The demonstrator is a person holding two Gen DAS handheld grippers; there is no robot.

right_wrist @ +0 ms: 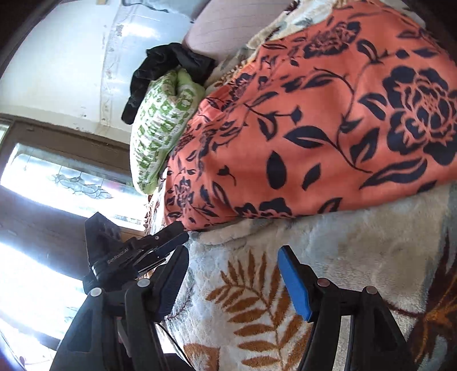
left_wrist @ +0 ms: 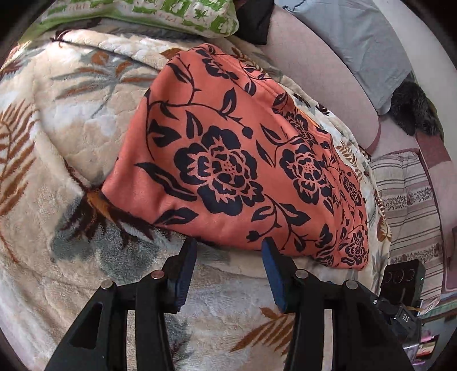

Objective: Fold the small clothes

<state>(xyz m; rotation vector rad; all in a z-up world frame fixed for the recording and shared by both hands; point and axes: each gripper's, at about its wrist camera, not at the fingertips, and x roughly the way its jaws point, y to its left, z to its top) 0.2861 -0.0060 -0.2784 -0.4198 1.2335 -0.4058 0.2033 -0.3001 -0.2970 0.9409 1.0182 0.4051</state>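
Left wrist view: left gripper, one, jaws spread wide and holding nothing; the tips of both blue-padded fingers sit at the near hem of the garment, at 6 o'clock of it, whether touching the cloth cannot be told. Orange floral garment, one, folded into a flat bundle with black rose print, lying on the cream leaf-pattern blanket; its long axis runs from 11 o'clock to 5 o'clock, narrow end at 11, broad end at 5. Green-and-white pillow, one, at 12 o'clock. Grey pillow, one, at 1 o'clock, on a pink mattress. Striped cloth, one, at 3 o'clock. Second gripper body visible at 4 o'clock. Right wrist view: right gripper, one, jaws parted wide, empty, hovering over the blanket just short of the garment's edge, apart from it. Same garment fills 12 to 3 o'clock, long axis running 9 to 2 o'clock. The left gripper enters at 9 o'clock, tip at the garment's corner. Green pillow at 10 o'clock, one black cloth draped above it.
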